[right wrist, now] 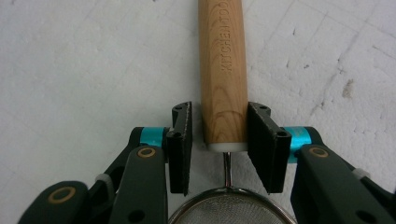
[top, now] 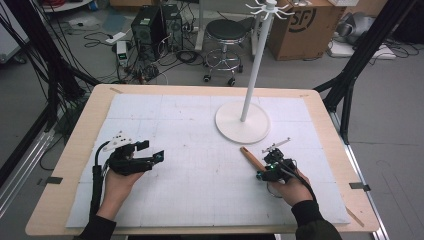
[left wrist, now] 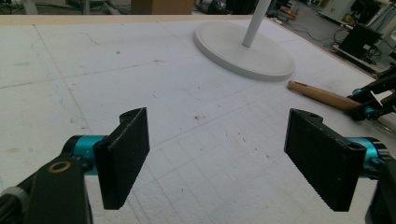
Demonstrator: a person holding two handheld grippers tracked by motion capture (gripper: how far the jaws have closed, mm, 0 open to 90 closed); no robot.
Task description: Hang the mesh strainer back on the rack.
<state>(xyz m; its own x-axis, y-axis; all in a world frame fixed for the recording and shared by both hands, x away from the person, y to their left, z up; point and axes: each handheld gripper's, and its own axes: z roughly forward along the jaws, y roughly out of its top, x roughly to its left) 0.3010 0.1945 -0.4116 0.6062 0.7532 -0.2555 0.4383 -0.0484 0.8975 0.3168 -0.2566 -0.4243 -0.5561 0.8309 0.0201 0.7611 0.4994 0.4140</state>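
A strainer with a wooden handle [top: 250,156] lies on the white mat [top: 200,180], right of centre. Its handle [right wrist: 223,70] runs away from me and its metal mesh bowl [right wrist: 231,210] sits under the gripper body. My right gripper [right wrist: 219,140] straddles the handle's near end: the right jaw touches the wood, while a thin gap shows at the left jaw. In the high view that right gripper [top: 267,162] rests low on the mat. My left gripper [top: 151,150] hovers at the left, wide open and holding nothing, pointed at the handle [left wrist: 322,95].
A white coat-rack stand with a round base [top: 242,122] rises behind the strainer; the base [left wrist: 243,51] is close to the handle's far tip. The wooden table edge [top: 80,150] frames the mat. A stool, computer cases and cables are on the floor beyond.
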